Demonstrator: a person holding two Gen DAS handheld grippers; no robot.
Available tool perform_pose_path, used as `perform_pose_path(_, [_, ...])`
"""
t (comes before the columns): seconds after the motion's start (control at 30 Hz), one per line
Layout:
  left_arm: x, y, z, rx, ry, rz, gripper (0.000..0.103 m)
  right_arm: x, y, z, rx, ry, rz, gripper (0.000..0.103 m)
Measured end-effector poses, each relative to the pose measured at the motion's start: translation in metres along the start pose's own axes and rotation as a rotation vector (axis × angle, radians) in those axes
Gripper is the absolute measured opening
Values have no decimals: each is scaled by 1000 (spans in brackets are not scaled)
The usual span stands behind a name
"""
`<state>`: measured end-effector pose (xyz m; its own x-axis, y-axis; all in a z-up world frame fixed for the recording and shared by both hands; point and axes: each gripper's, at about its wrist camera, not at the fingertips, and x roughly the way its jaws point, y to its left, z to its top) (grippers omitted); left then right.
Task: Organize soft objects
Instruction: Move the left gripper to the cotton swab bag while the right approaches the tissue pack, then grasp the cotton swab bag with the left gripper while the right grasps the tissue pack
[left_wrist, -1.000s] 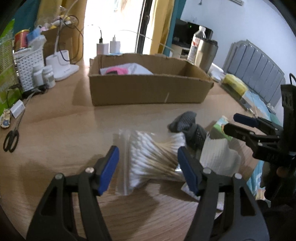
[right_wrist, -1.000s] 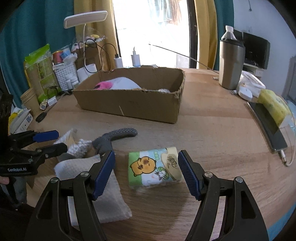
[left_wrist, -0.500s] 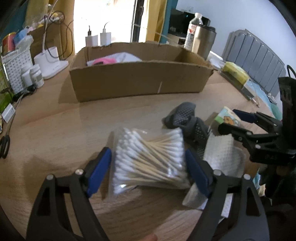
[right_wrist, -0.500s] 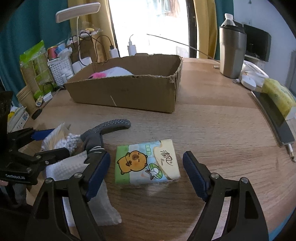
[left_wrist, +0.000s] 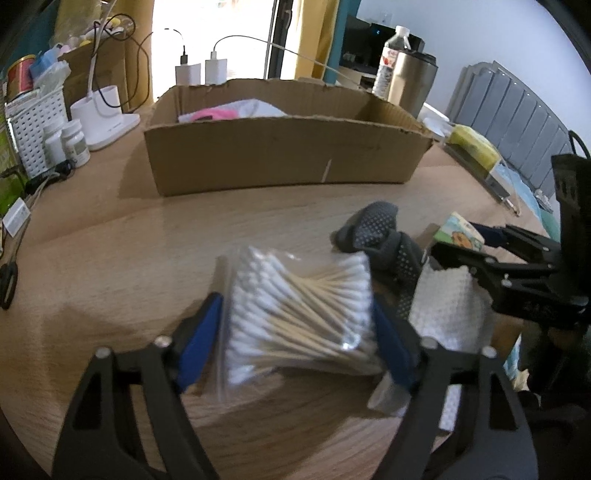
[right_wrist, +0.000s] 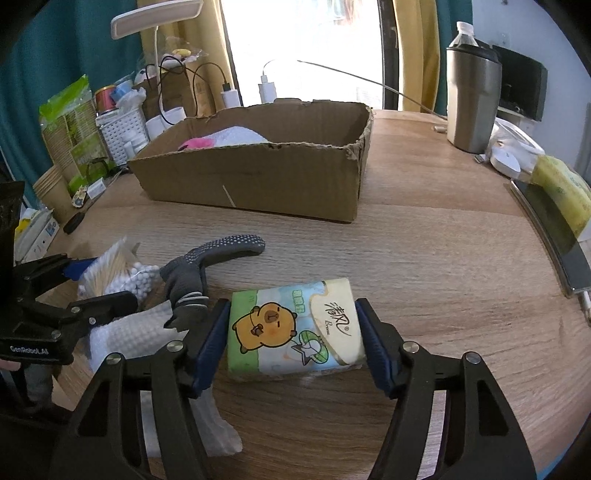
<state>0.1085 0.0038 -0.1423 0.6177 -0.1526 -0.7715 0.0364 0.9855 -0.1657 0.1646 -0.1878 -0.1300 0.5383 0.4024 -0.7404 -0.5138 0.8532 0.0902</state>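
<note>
Cotton swabs bag (left_wrist: 299, 314) sits gripped between the closed-in blue pads of the left gripper (left_wrist: 297, 332), on the table in front of the cardboard box (left_wrist: 284, 155). Just right of it, a grey dotted glove (left_wrist: 384, 240) and a white cloth (left_wrist: 450, 306) crowd the way. Farther right, the right gripper (right_wrist: 293, 339) has its pads pressed against both sides of the tissue pack (right_wrist: 295, 332), also short of the box.

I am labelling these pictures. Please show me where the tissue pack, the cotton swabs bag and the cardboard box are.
tissue pack (right_wrist: 295, 328), right wrist view, middle of printed top.
cotton swabs bag (left_wrist: 299, 314), left wrist view, middle of the sticks.
cardboard box (left_wrist: 280, 155), left wrist view, front wall.
</note>
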Motion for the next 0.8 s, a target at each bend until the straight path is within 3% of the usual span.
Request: perform_pose_path(0.8, [-36,18,36,-31,-98,-7,73,-20,11,41,-39,-93,11,69])
